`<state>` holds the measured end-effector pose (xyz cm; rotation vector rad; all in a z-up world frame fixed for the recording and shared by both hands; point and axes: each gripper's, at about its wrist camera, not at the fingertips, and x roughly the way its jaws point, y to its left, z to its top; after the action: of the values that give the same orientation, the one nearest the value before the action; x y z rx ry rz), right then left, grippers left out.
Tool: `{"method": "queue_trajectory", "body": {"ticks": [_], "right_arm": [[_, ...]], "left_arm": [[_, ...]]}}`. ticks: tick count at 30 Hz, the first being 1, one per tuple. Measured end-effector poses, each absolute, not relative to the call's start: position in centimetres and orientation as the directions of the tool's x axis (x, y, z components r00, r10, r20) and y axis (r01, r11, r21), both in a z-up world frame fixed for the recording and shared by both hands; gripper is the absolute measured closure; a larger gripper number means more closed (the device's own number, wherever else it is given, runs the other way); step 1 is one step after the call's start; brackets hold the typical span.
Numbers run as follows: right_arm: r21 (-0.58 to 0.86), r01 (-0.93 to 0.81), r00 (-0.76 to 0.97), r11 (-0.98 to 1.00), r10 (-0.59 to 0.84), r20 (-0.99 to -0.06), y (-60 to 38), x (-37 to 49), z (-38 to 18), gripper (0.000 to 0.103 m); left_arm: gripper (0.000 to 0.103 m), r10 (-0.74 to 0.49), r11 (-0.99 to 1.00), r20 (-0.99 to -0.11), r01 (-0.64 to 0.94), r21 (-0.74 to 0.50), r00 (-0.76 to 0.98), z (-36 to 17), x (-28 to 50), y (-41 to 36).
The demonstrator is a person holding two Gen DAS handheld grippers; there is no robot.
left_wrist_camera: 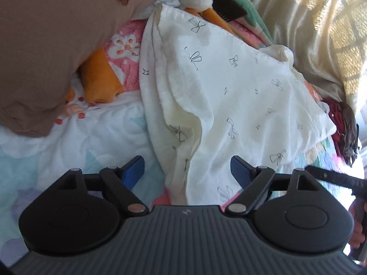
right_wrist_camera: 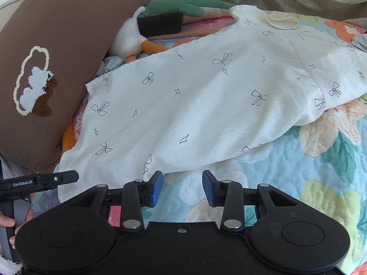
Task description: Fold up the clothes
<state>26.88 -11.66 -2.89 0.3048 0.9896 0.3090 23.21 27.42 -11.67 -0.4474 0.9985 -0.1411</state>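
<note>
Quilted cotton, pastel and flower-printed, is covering the bed [right_wrist_camera: 321, 165] and serving as the folding surface, soft and puckered rather than flat. Brown and plump, a pillow [right_wrist_camera: 57, 57] with a tufted white-and-brown patch is leaning at the head of the bed, crowding one end of the work area. Across the quilt the white garment [right_wrist_camera: 195, 105] is lying spread out but rumpled, thin crinkled fabric printed with small black bows, one edge doubled over in the left wrist view; it looks laid out ready for a first fold. A white plush goose [right_wrist_camera: 128, 39] with an orange beak is lying just beyond it, beside the pillow. Both grippers are hovering at the garment's near hem, apparently lining up for a grasp: the left gripper [left_wrist_camera: 187, 171] is spreading wide over the cloth, the right gripper [right_wrist_camera: 182, 188] is standing moderately apart, and neither is holding anything.
</note>
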Motion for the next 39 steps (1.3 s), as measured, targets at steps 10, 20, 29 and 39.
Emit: {"method": "queue_trajectory", "body": {"ticks": [10, 20, 29, 39], "right_arm": [[0.4, -0.076, 0.529, 0.913, 0.377, -0.761, -14.0, 27.0, -3.3, 0.058], [0.39, 0.029, 0.587, 0.921, 0.3, -0.752, -20.2, 28.2, -4.0, 0.057], [0.372, 0.09, 0.662, 0.924, 0.224, -0.716, -26.2, 29.8, -2.6, 0.043], [0.463, 0.267, 0.723, 0.845, 0.142, -0.676, -34.6, 33.3, -5.0, 0.039]], "left_arm": [[0.098, -0.319, 0.881, -0.717, -0.086, -0.466, 0.62, -8.9, 20.3, 28.3], [0.083, -0.17, 0.939, -0.76, -0.13, -0.317, 0.627, -7.5, 20.4, 27.7], [0.049, -0.317, 0.942, -0.678, 0.137, -0.306, 0.663, -2.4, 24.9, 20.3], [0.049, -0.302, 0.944, -0.831, 0.27, -0.19, 0.468, -9.6, 34.7, 8.5]]}}
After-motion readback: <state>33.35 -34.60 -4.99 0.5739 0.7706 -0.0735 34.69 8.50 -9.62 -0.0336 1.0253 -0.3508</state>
